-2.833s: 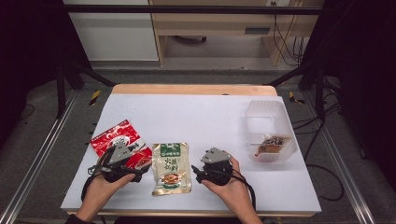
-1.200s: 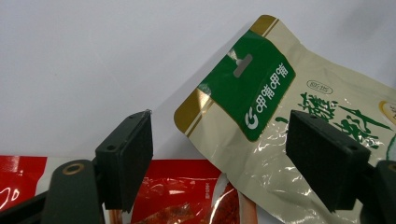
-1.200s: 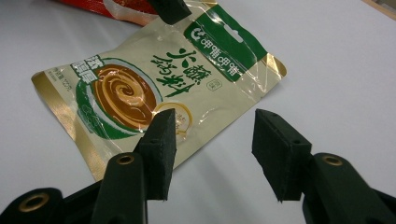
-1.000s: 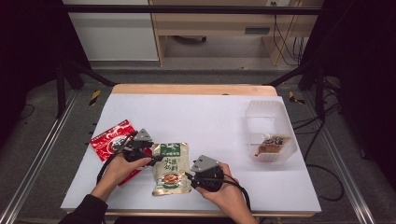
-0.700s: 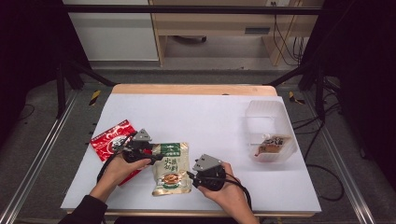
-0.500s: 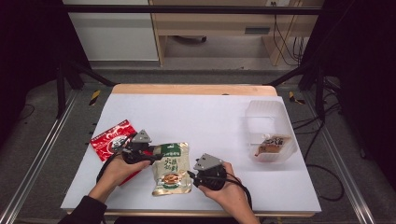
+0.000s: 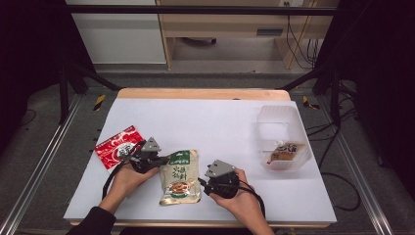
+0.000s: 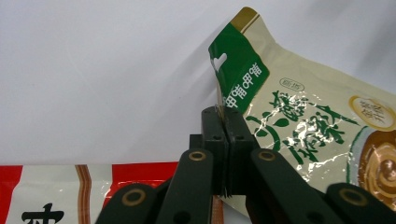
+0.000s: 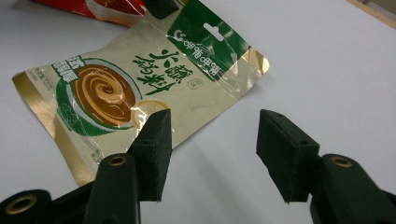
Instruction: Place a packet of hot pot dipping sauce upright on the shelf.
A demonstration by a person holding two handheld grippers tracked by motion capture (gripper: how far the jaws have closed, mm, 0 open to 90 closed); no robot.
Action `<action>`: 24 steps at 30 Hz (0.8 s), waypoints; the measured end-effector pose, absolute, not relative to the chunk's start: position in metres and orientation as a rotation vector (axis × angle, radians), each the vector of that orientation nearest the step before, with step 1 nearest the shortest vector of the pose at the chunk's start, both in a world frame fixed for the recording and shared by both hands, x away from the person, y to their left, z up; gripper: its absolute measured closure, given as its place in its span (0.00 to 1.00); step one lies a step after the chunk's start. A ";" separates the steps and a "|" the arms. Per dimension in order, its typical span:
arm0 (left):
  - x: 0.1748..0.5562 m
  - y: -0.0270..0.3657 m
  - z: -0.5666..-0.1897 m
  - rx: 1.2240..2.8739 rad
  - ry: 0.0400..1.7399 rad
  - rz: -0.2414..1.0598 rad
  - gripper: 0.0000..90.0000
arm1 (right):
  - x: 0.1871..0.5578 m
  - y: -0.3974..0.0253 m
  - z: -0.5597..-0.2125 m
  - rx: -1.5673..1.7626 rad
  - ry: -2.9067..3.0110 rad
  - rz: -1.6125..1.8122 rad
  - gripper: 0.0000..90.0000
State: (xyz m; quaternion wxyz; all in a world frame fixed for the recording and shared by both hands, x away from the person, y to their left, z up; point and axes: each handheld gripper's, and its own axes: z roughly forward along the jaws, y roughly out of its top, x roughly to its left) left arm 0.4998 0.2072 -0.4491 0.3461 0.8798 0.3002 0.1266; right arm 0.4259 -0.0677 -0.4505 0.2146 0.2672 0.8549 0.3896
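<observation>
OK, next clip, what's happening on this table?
A person works two hand-held tools at a white table. The left tool is shut on the upper corner of a beige and green sauce packet, lifting that corner a little. The right tool is open, hovering beside the packet's other edge and not touching it. A red packet lies flat to the left, and a clear container with another packet inside sits to the right.

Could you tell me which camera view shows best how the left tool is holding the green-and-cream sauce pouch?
The left gripper view: the left tool is shut on the sauce pouch at its top edge. The high view shows that tool at the pouch's upper left corner, small. The right gripper view shows the pouch's face.
</observation>
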 end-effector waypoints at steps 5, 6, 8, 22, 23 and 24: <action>0.495 0.206 -0.442 2.282 0.744 0.354 1.00 | 0.426 -0.069 -0.451 0.748 2.373 1.070 0.46; 0.494 0.205 -0.441 2.283 0.737 0.356 1.00 | 0.427 -0.069 -0.451 0.751 2.372 1.069 0.44; 0.492 0.204 -0.438 2.284 0.719 0.366 1.00 | 0.428 -0.069 -0.452 0.757 2.371 1.061 0.42; 0.480 0.200 -0.418 2.245 0.656 0.416 1.00 | 0.433 -0.069 -0.454 0.766 2.402 1.011 0.26; 0.479 0.200 -0.414 2.238 0.645 0.421 1.00 | 0.433 -0.069 -0.453 0.767 2.403 1.015 0.26; 0.478 0.199 -0.412 2.233 0.644 0.424 1.00 | 0.433 -0.069 -0.452 0.766 2.402 1.014 0.25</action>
